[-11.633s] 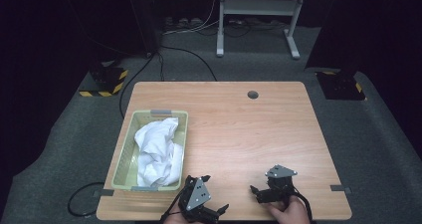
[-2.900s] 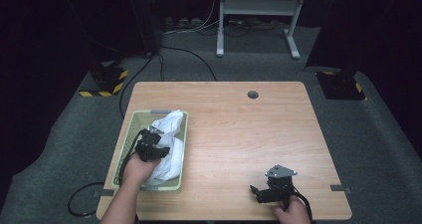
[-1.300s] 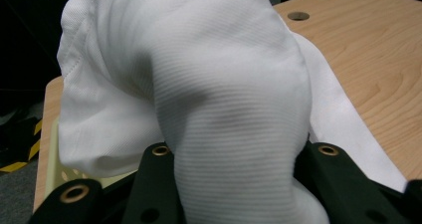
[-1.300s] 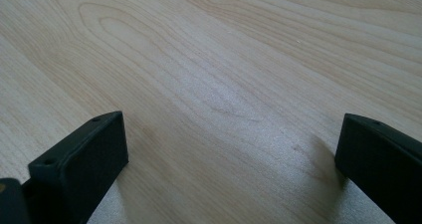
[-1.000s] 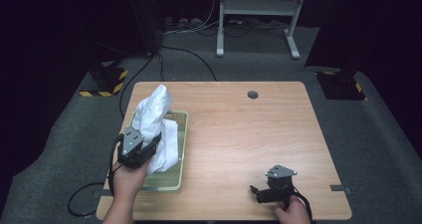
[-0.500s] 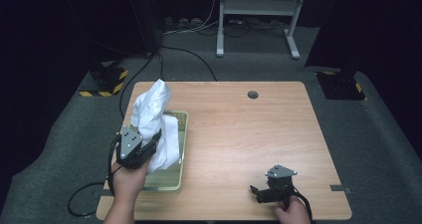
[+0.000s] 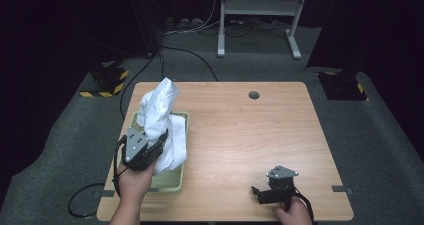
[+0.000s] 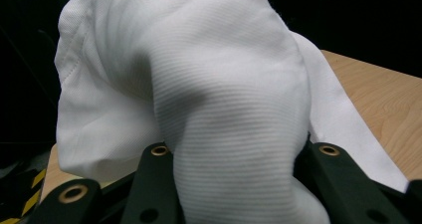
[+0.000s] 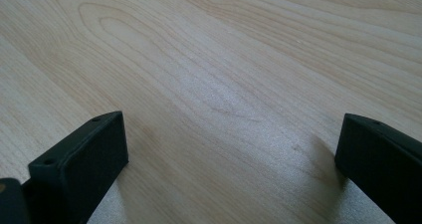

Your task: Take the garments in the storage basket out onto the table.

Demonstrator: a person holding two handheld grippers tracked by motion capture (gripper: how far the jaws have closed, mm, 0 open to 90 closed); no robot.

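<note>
Left tongs [image 7: 159, 141], at the frame's left, clamp the white cloth [image 7: 159, 119]; lift it clear of the tray [image 7: 176, 177]. Right tongs [image 9: 231, 159] rest wide open, empty.

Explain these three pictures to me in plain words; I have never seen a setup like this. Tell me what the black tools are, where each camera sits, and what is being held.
A person sits at a wooden table and holds a hand-operated clamp, called a gripper, in each hand. The wide picture comes from a fixed camera above the table. The other two come from small cameras riding on the grippers, looking along their black jaws.

The left gripper is shut on a white cloth and holds it up over a pale green tray at the table's left side; part of the cloth hangs into the tray. Its own camera shows the cloth bunched between the jaws.

The right gripper rests near the table's front edge, jaws open, with bare wood between them.
</note>
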